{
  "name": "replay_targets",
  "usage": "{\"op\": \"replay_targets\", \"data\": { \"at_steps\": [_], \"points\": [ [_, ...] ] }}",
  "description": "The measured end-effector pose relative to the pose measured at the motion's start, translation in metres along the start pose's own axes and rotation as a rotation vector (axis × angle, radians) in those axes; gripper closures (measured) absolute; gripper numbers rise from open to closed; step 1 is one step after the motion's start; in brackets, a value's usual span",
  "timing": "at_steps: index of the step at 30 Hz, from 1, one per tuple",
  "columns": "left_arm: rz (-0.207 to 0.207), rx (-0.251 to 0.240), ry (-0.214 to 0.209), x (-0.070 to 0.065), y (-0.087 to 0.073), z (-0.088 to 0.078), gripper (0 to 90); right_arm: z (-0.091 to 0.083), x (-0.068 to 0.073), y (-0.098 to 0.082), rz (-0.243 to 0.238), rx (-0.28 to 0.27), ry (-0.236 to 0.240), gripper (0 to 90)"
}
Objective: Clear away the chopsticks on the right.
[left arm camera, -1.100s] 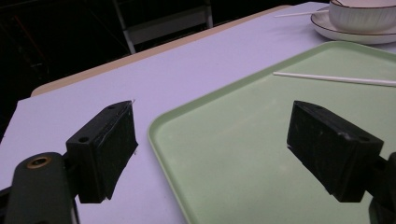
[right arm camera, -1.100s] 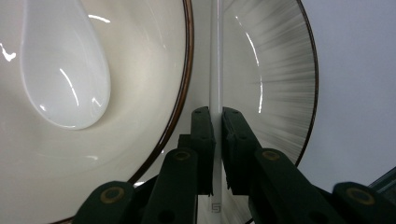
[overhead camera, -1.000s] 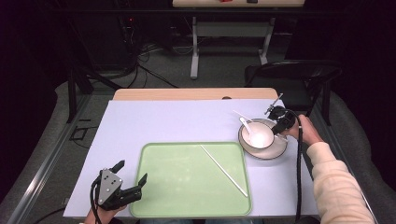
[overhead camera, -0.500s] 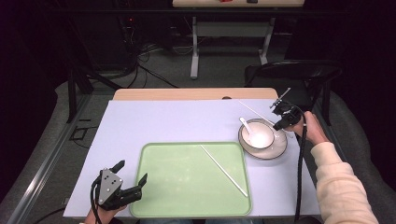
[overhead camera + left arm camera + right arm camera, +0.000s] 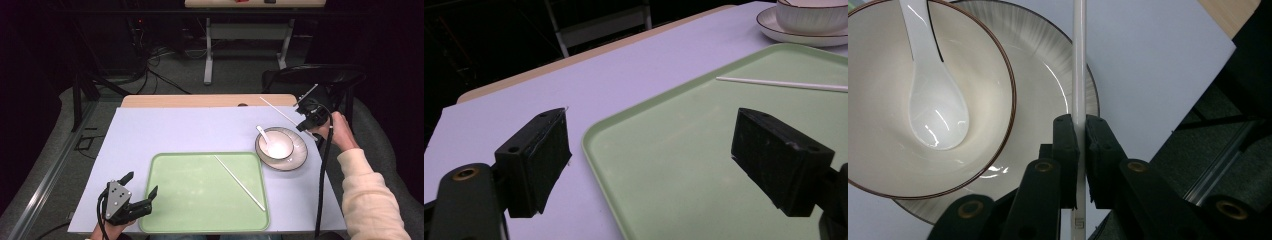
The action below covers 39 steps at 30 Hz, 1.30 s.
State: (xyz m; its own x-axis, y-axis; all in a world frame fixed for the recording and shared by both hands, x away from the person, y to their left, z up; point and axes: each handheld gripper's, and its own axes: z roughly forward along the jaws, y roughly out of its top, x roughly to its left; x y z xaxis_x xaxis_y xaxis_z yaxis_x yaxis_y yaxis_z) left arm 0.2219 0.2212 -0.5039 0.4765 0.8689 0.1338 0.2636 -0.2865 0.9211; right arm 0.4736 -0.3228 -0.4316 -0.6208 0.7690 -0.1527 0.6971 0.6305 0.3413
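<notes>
My right gripper [image 5: 1079,135] is shut on a thin white chopstick [image 5: 1079,60], which it holds in the air above the right side of the plate [image 5: 1053,85]. In the high view that chopstick [image 5: 280,112] slants up and left from the right gripper [image 5: 306,114]. A cream bowl [image 5: 276,144] holding a white spoon [image 5: 264,136] stands on the striped plate [image 5: 295,160]. A second white chopstick [image 5: 240,183] lies diagonally on the green tray [image 5: 190,200]. My left gripper [image 5: 137,192] rests open at the tray's near left corner, its jaws wide over the tray edge [image 5: 604,165] with nothing between them.
A pale lilac mat [image 5: 180,130] covers the table, with a wooden strip [image 5: 200,101] along the far edge. A dark chair [image 5: 320,75] stands behind my right hand. Another table's legs [image 5: 207,50] and cables [image 5: 150,55] lie beyond on the floor.
My right gripper has risen with the chopstick, lifting it from beside the bowl into the air to the right. The left gripper has stayed put.
</notes>
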Motion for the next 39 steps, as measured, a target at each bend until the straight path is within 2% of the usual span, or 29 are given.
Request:
{"op": "replay_targets", "data": {
  "at_steps": [6, 10, 14, 20, 23, 28, 30, 31, 33, 34, 35, 39],
  "points": [
    [0.001, -0.001, 0.002, 0.0, 0.0, 0.0, 15.5, -0.021, 0.004, 0.003, 0.026, -0.021, -0.02, 84.5],
    [0.001, 0.0, 0.001, 0.0, 0.0, 0.0, 15.5, -0.036, 0.009, 0.004, 0.072, -0.049, -0.017, 84.4],
    [0.0, 0.001, 0.002, 0.0, 0.0, 0.0, 15.5, -0.047, 0.015, 0.006, 0.081, -0.059, -0.02, 84.4],
    [0.001, 0.0, 0.004, 0.0, 0.0, 0.0, 15.5, -0.065, 0.04, 0.01, 0.087, -0.082, -0.023, 84.4],
    [0.0, 0.0, 0.003, 0.0, 0.0, 0.0, 15.5, -0.07, 0.052, 0.012, 0.079, -0.08, -0.026, 84.4],
    [0.001, 0.0, 0.003, 0.0, 0.0, 0.0, 15.5, -0.075, 0.074, 0.013, 0.042, -0.094, 0.002, 84.3],
    [0.0, 0.001, 0.002, 0.0, 0.0, 0.0, 15.5, -0.075, 0.079, 0.014, 0.041, -0.093, 0.004, 84.2],
    [0.001, -0.002, 0.003, 0.0, 0.0, 0.0, 15.5, -0.074, 0.089, 0.014, 0.02, -0.097, 0.018, 84.2],
    [0.0, -0.002, 0.004, 0.0, 0.0, 0.0, 15.5, -0.074, 0.093, 0.014, 0.019, -0.101, 0.025, 84.2],
    [0.0, -0.002, 0.004, 0.0, 0.0, 0.0, 15.5, -0.073, 0.098, 0.014, 0.013, -0.101, 0.029, 84.2],
    [0.0, -0.002, 0.003, 0.0, 0.0, 0.0, 15.5, -0.07, 0.108, 0.014, -0.005, -0.103, 0.045, 84.2],
    [0.001, -0.002, 0.001, 0.0, 0.0, 0.0, 15.5, -0.065, 0.124, 0.011, -0.029, -0.098, 0.069, 84.2]
  ]
}}
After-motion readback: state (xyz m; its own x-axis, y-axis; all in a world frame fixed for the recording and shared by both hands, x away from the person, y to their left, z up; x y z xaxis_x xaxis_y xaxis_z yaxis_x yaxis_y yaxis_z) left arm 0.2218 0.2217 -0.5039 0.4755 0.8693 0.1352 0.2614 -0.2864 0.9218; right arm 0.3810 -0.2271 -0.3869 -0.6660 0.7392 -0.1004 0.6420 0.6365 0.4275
